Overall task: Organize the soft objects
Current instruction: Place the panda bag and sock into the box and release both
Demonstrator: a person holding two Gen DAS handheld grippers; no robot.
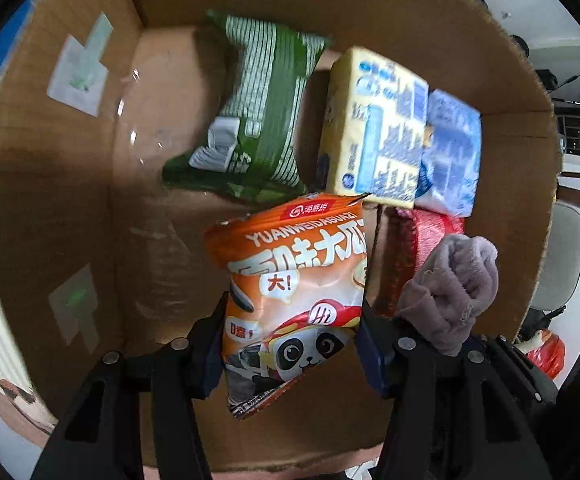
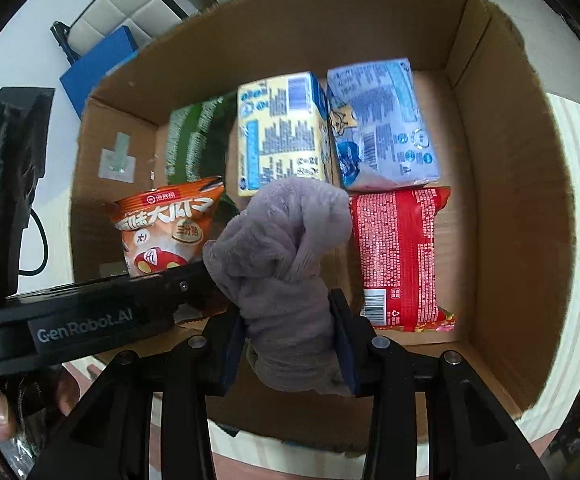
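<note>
My left gripper [image 1: 292, 344] is shut on an orange snack bag [image 1: 294, 280] with a panda print and holds it above the open cardboard box [image 1: 49, 200]. The bag also shows in the right wrist view [image 2: 167, 226]. My right gripper [image 2: 290, 336] is shut on a rolled grey-purple fuzzy cloth [image 2: 285, 248] over the box; the cloth also shows in the left wrist view [image 1: 450, 292]. In the box lie a green pack [image 1: 261, 108], a yellow tissue pack [image 1: 374, 128], a blue tissue pack [image 1: 450, 156] and a red noodle pack [image 2: 400, 256].
The box walls [image 2: 510, 200] rise around all sides. The left gripper body [image 2: 89, 320] crosses the lower left of the right wrist view. A blue board [image 2: 97, 68] and a chair [image 2: 113, 12] stand beyond the box. A red bag [image 1: 546, 354] lies at the right.
</note>
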